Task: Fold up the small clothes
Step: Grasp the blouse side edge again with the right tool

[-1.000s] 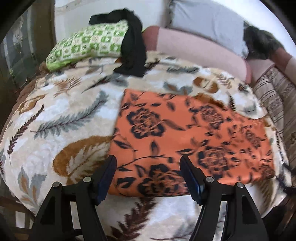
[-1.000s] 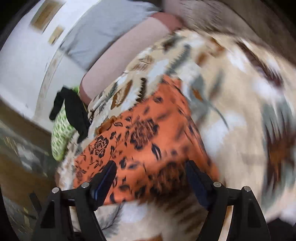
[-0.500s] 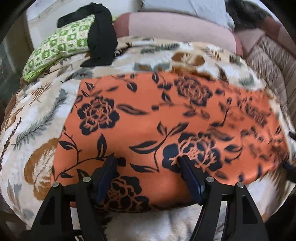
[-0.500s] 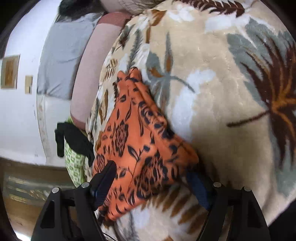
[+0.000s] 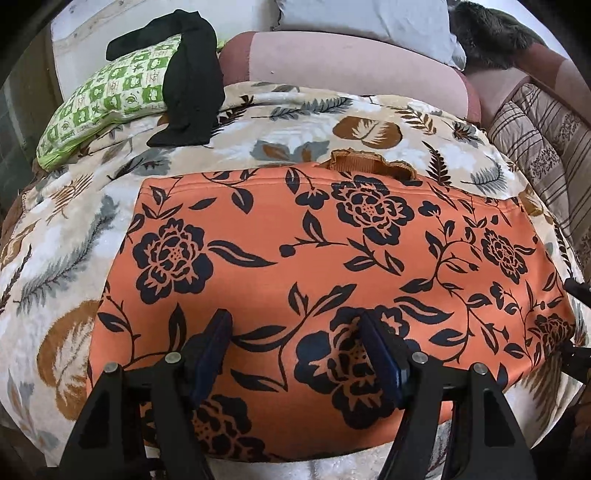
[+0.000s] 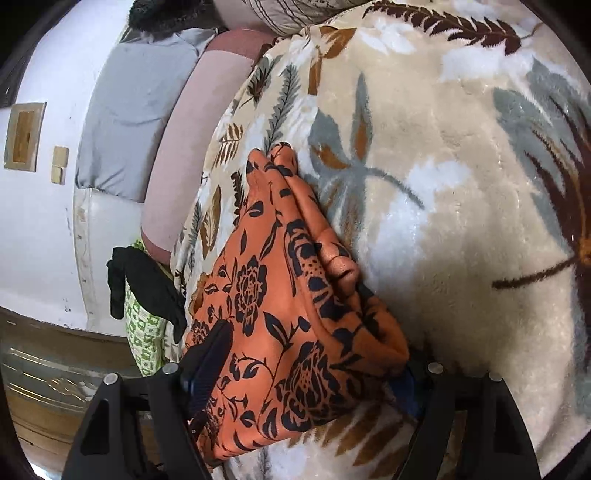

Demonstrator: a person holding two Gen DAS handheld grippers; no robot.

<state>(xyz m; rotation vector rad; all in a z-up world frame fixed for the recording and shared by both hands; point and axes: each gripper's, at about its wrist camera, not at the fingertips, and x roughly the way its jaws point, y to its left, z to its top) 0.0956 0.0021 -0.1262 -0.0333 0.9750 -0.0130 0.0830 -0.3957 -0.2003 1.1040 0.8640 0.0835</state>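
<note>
Hovering low over the near edge of the orange floral garment (image 5: 317,243), left gripper (image 5: 295,354) tilted steeply down, jaws spread wide with cloth showing between the blue pads (image 5: 212,354) but not pinched. Reaching in from the garment's end, right gripper (image 6: 310,369) rolled well to one side, jaws likewise spread, one blue pad (image 6: 207,365) lying over the cloth and the other largely hidden beneath the bunched corner; nothing clamped. Seen also at the far right rim of the left wrist view, a dark sliver of that second tool.

Lying spread flat across the leaf-patterned plush blanket (image 5: 66,236), garment in a broad rectangle, an orange ribbed trim (image 5: 369,164) peeking out at its far edge. From the right wrist view, same garment (image 6: 280,295) stacked in layers, edges rippled along the side nearest the open blanket (image 6: 461,184).

Resting beyond the blanket, a green-and-white checked pillow (image 5: 107,96) with a black garment (image 5: 192,81) draped over it and down onto the blanket. Behind these, a pink bolster (image 5: 351,59), a grey pillow (image 5: 369,18), something dark and furry (image 5: 491,33), and a striped quilt (image 5: 543,147) at the right. Further back, a white wall (image 6: 40,229) bearing small tan framed panels (image 6: 24,136).
</note>
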